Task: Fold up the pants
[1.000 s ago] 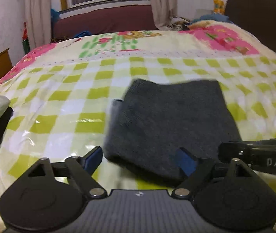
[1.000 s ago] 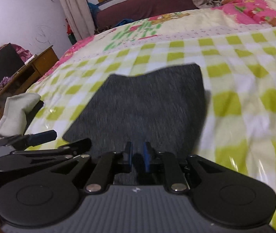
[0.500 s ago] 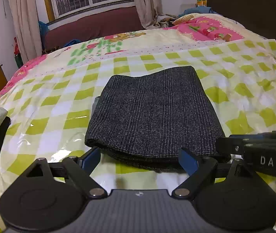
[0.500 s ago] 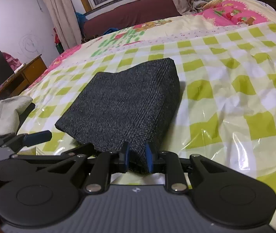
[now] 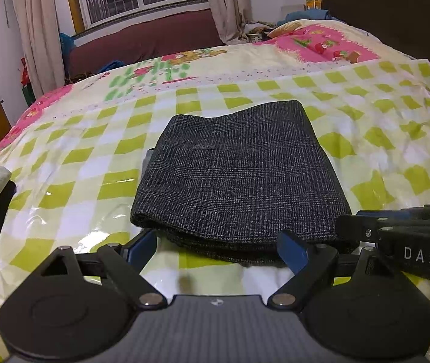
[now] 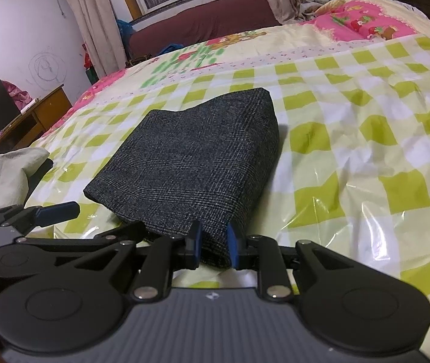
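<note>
Now the folded pants (image 6: pixel 190 163) are being released: the right gripper (image 6: pixel 213 243) is being opened narrowly around their near edge, while the left gripper (image 5: pixel 216 249) is being held wide apart. If either is being withdrawn carelessly, layers risk being dragged loose.

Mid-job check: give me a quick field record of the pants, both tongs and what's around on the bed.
pants: dark grey pants, folded into a compact rectangle, flat on the bed
surface: green-checked plastic sheet
left tongs: left tongs open wide at the near edge, nothing gripped
right tongs: right tongs narrowly parted, have just been opening, near fold edge between the pads
nearby: pale cloth at the bed's left edge
</note>
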